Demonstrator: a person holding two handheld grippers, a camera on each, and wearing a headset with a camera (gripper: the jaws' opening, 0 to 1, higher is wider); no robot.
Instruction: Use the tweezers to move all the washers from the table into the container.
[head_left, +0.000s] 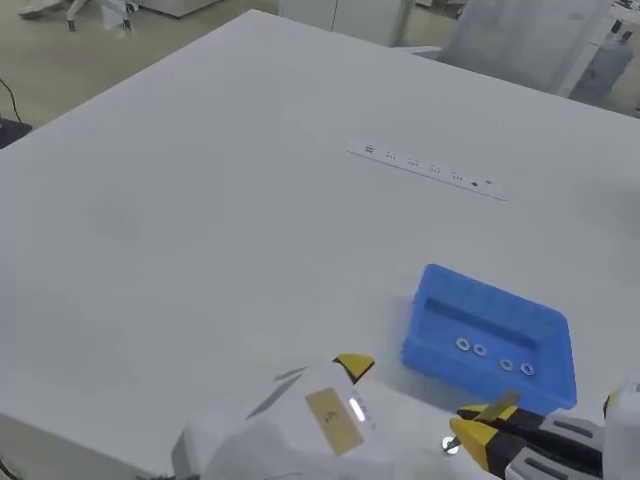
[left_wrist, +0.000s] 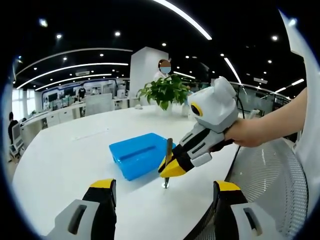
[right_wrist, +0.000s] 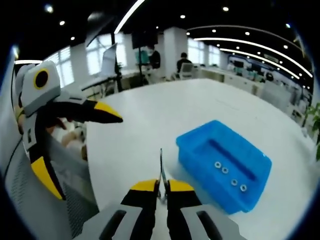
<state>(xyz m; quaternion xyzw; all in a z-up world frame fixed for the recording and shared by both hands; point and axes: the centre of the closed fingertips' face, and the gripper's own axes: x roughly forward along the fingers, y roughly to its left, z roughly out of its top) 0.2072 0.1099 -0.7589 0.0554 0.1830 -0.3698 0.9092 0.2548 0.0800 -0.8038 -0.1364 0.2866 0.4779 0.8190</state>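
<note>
My right hand-held gripper (right_wrist: 161, 186) has its jaws pressed together on the tweezers (right_wrist: 161, 167), which stick out forward from between the yellow tips at the bottom centre of the right gripper view. In the head view the tweezers point down toward one loose washer (head_left: 450, 447) lying on the white bench (head_left: 200, 230) at the lower right of the frame, just in front of the blue container (right_wrist: 220, 200). I cannot tell whether the tips have hold of that washer or only touch it. The container sits on the bench right of centre in the right gripper view, and four washers (right_wrist: 218, 164) lie in a row on its floor. My left hand-held gripper (left_wrist: 165, 185) has its jaws spread wide and grips nothing; its yellow tips rise at the bottom of the left gripper view on either side of the tweezers' point. A power strip (head_left: 425, 168) lies on the bench in the upper middle of the head view, well apart from the container.
</note>
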